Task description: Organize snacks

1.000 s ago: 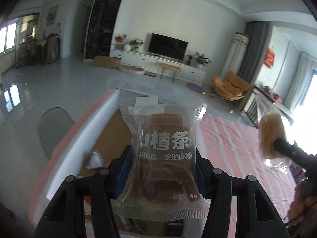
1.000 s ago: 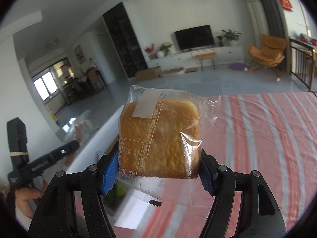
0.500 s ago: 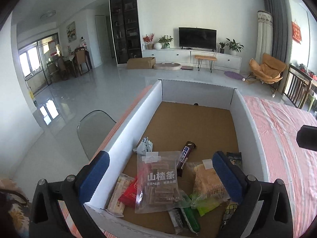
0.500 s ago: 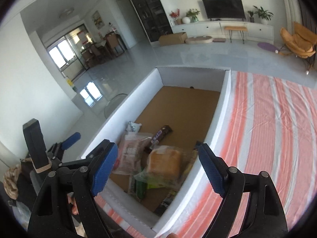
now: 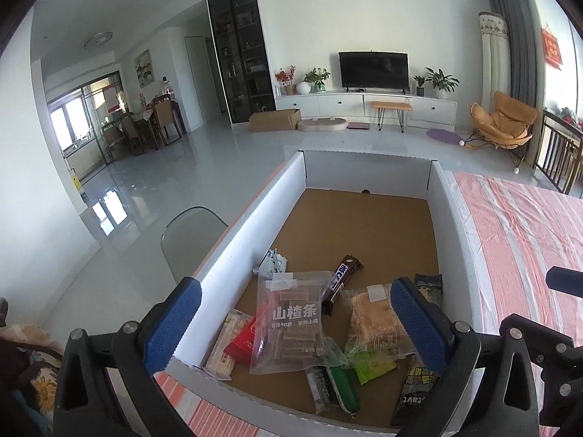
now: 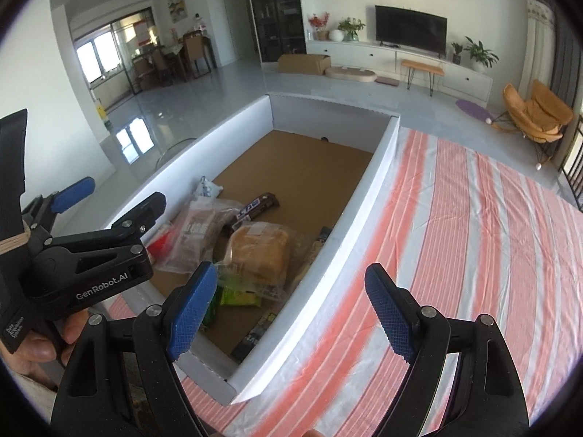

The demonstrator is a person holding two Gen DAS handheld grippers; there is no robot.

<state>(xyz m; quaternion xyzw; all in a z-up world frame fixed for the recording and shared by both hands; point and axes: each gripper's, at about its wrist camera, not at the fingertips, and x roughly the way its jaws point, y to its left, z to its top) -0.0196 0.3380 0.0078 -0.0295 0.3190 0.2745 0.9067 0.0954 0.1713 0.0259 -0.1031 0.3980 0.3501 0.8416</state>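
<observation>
While both spread-wide grippers, left gripper and right gripper, hold nothing, only the right view shows a hand.

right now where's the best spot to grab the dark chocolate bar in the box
Take the chocolate bar across its narrow width near the far end, coming from above with the left claw turned to straddle it. It lies flat on the box floor; its near end is tucked under the hawthorn strip bag.
</observation>
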